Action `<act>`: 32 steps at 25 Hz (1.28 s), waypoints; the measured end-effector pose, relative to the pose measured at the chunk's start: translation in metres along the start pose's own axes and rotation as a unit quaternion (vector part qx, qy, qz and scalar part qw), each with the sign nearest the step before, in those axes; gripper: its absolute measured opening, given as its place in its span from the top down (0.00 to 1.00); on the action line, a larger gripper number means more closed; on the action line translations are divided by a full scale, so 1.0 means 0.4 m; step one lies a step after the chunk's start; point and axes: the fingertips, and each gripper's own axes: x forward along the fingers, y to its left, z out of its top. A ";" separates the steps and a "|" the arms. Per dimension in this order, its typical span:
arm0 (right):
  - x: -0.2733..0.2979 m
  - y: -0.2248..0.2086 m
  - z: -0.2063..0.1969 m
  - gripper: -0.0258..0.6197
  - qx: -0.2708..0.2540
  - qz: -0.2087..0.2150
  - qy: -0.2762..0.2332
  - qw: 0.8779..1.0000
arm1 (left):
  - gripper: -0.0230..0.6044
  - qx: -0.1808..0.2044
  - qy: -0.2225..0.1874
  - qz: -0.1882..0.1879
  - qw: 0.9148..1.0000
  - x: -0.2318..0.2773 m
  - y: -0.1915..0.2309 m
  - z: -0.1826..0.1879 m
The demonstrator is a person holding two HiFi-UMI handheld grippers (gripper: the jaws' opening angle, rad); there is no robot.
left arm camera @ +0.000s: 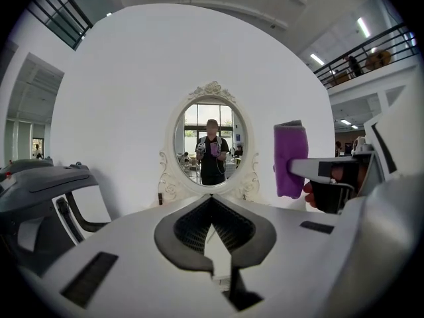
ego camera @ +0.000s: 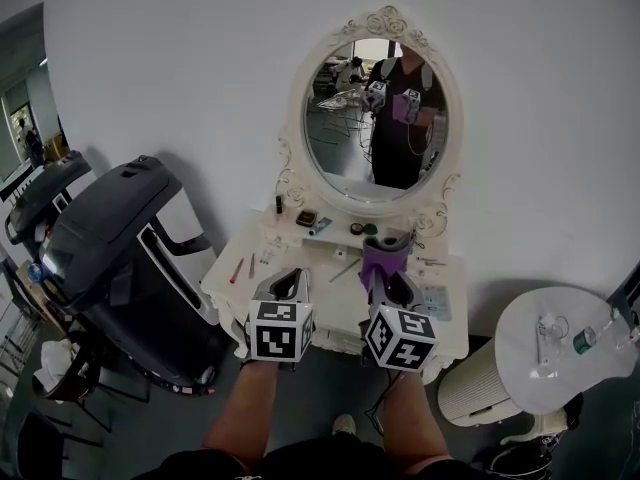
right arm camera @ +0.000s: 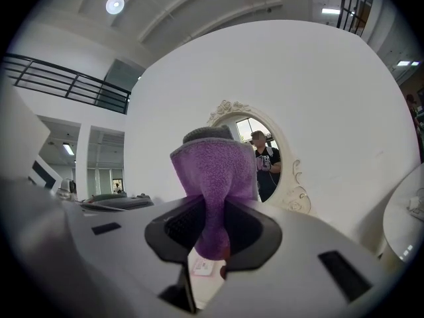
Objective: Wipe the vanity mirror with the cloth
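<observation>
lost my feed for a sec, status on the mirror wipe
Left gripper shut, empty. Right gripper shut on purple cloth, held short of vanity mirror. Nothing between them.

This is a mock bedroom corner set up inside a large open hall. An ornate white dressing table point(ego camera: 440, 280) with an oval vanity mirror point(ego camera: 375, 118) backs onto a white partition wall point(ego camera: 180, 68), a treadmill point(ego camera: 110, 238) stands beside it, and mezzanine railings point(left arm camera: 361, 52) and ceiling lights point(right arm camera: 114, 4) show beyond.

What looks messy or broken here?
Nothing is broken or spilled. The mirror stands straight, and the purple cloth sits pinched in the right claw. Only small bits lie scattered on the vanity top.
</observation>
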 end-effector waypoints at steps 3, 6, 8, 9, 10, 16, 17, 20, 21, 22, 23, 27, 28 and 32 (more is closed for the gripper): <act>0.072 -0.047 0.022 0.83 0.007 0.010 0.000 1.000 | 0.97 0.003 -0.001 0.009 1.000 0.077 -0.005 0.032; 0.142 -0.094 0.044 0.83 0.011 0.019 -0.001 1.000 | 0.97 0.006 -0.003 0.017 1.000 0.151 -0.018 0.060; 0.185 -0.125 0.059 0.83 0.012 0.025 -0.002 1.000 | 0.97 0.009 -0.004 0.023 1.000 0.201 -0.027 0.079; 0.205 -0.140 0.065 0.83 0.011 0.028 -0.002 1.000 | 0.97 0.010 -0.005 0.026 1.000 0.225 -0.031 0.088; 0.224 -0.155 0.069 0.83 0.011 0.031 -0.001 0.999 | 0.97 0.010 -0.006 0.029 1.000 0.248 -0.035 0.097; 0.316 -0.230 0.072 0.83 0.010 0.043 0.009 0.999 | 0.97 0.004 -0.002 0.040 0.999 0.353 -0.053 0.114; 0.330 -0.235 0.071 0.83 0.010 0.046 0.011 0.999 | 0.97 0.004 -0.001 0.041 0.999 0.367 -0.050 0.115; 0.368 -0.246 0.068 0.83 0.007 0.049 0.015 0.999 | 0.97 -0.001 -0.002 0.046 0.999 0.402 -0.036 0.123; 0.381 -0.249 0.068 0.83 0.007 0.049 0.016 0.999 | 0.97 -0.003 -0.003 0.046 0.999 0.413 -0.031 0.126; 0.395 -0.250 0.067 0.83 0.006 0.048 0.017 0.999 | 0.97 -0.005 -0.004 0.045 0.999 0.424 -0.025 0.129; 0.408 -0.251 0.067 0.83 0.005 0.047 0.017 0.999 | 0.97 -0.006 -0.005 0.043 0.999 0.436 -0.019 0.131; 0.469 -0.256 0.065 0.83 -0.005 0.036 0.016 0.999 | 0.97 -0.007 -0.007 0.027 1.000 0.506 0.008 0.140; 0.489 -0.261 0.066 0.83 -0.008 0.030 0.014 0.999 | 0.97 -0.005 -0.008 0.020 1.000 0.529 0.014 0.147; 0.568 -0.277 0.088 0.83 -0.010 0.001 0.005 1.000 | 0.97 0.010 -0.009 -0.011 1.000 0.621 0.052 0.186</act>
